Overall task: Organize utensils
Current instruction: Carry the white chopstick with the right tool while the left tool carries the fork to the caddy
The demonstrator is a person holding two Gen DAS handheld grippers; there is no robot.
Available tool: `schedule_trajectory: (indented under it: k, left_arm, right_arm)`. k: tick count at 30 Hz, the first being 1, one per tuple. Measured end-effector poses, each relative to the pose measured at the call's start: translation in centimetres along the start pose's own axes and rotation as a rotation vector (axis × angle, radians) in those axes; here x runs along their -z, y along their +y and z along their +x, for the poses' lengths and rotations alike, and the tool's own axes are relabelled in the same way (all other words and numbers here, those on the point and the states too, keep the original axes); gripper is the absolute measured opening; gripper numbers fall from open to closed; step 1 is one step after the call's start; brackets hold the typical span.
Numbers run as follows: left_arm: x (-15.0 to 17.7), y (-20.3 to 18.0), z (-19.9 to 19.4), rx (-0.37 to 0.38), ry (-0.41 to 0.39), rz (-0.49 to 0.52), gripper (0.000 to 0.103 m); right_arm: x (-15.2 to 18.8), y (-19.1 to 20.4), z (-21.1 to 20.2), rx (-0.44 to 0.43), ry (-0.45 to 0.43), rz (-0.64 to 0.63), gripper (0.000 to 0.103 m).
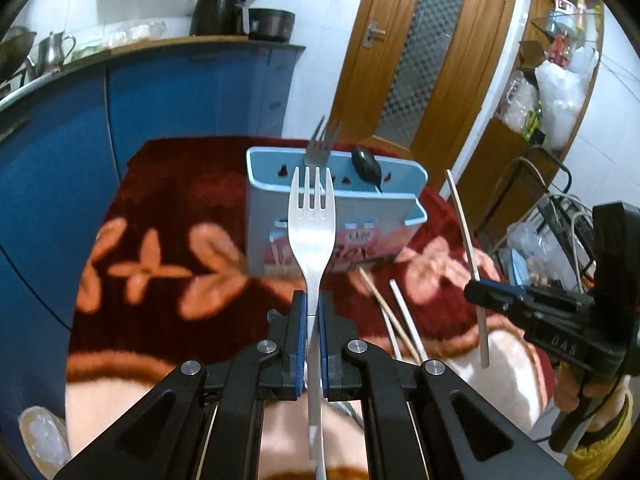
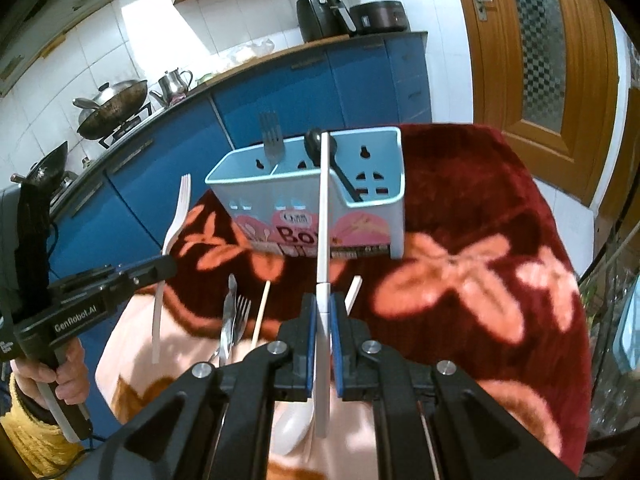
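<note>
The left gripper [image 1: 313, 300] has its jaws closed on the handle of a white plastic fork [image 1: 312, 216], tines pointing up and away; the handle's lower end runs back between the fingers and is cut off at the frame edge. The right gripper [image 2: 323, 304] has its jaws closed on a white chopstick [image 2: 323, 216], held near upright; its tip overlaps the organizer's rim in this view, and whether it touches cannot be told.

The light blue utensil organizer [image 2: 360, 216] stands on the desk [image 2: 480, 200], which is covered with a dark red floral cloth. A metal fork [image 2: 271, 136] stands tines-up in the organizer's left compartment. A black spoon [image 2: 314, 142] leans in the next one, its handle partly hidden behind the chopstick.

Loose on the cloth, near the grippers: a metal fork and another metal piece [image 2: 234, 320], overlapping and hard to separate; a wooden chopstick [image 2: 261, 312]; a white chopstick end [image 2: 353, 290], mostly hidden behind the right gripper; and a white spoon bowl [image 2: 294, 428], partly covered by the gripper frame.
</note>
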State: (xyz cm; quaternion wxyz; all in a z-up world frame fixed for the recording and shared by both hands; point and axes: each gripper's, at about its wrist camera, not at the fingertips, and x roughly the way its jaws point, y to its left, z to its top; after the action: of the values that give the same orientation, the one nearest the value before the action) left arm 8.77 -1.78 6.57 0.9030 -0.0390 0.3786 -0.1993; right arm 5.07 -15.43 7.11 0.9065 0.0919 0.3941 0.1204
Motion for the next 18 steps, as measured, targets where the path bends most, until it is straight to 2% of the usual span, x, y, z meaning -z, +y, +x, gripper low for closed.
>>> schedule_trajectory:
  k: [12, 18]
  left_arm:
    - [-3.1, 0.0, 1.2, -0.027, -0.084, -0.001, 0.005]
    - [-4.9, 0.2, 2.1, -0.035, -0.156, -0.001, 0.005]
  right_arm:
    - [-2.1, 0.1, 0.4, 0.014, -0.079, -0.02, 0.009]
    - [-3.5, -0.6, 0.8, -0.002, -0.14, -0.006, 0.009]
